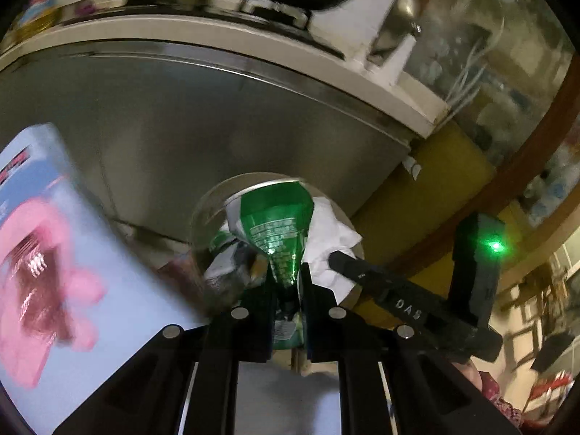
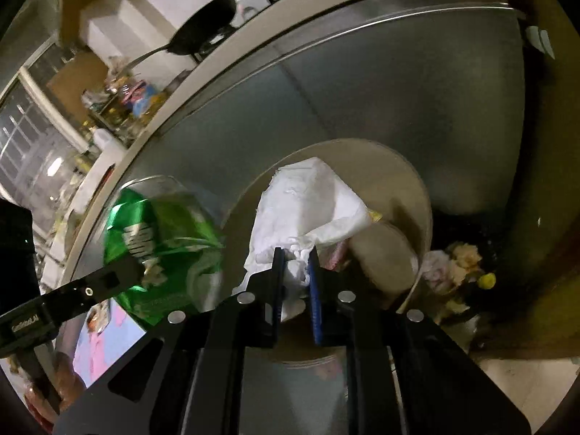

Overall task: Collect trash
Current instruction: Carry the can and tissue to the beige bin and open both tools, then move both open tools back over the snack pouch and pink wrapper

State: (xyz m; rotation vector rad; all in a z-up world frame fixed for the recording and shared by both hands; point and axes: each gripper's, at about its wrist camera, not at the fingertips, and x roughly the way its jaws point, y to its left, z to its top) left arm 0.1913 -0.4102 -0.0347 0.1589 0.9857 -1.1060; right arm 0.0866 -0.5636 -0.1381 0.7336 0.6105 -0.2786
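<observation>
- The green can (image 1: 281, 224) sits clamped between the fingers of the left gripper (image 1: 286, 282), crushed flat where they pinch it, its wide end pointing away from the camera.
- The white tissue (image 2: 308, 210) is bunched and pinched between the closed fingers of the right gripper (image 2: 295, 264), spilling out ahead and above the tips.
- Both pieces hang just in front of a round beige bin (image 2: 409, 181), whose open mouth tilts toward the grippers, close ahead of the right one.
- My judgement: the step in hand is dropping both into that bin. To do it well, carry each piece fully past the rim before letting go, tissue first since it is nearer the mouth; loose paper may cling to a finger pad, so open wide and shake lightly.
- The can is stiffer and should fall clean, but it could bounce off the rim if released short.
- The right view alone shows scraps of litter (image 2: 456, 264) lying to the right of the bin, and a frying pan (image 2: 203, 34) up on the counter.
- The left view alone shows a pale blue box with a pink picture (image 1: 47, 246) close on its left, and the right gripper's body with a green light (image 1: 494, 246) off to its right.
- A grey metal cabinet front (image 1: 217, 116) fills the background of both.
</observation>
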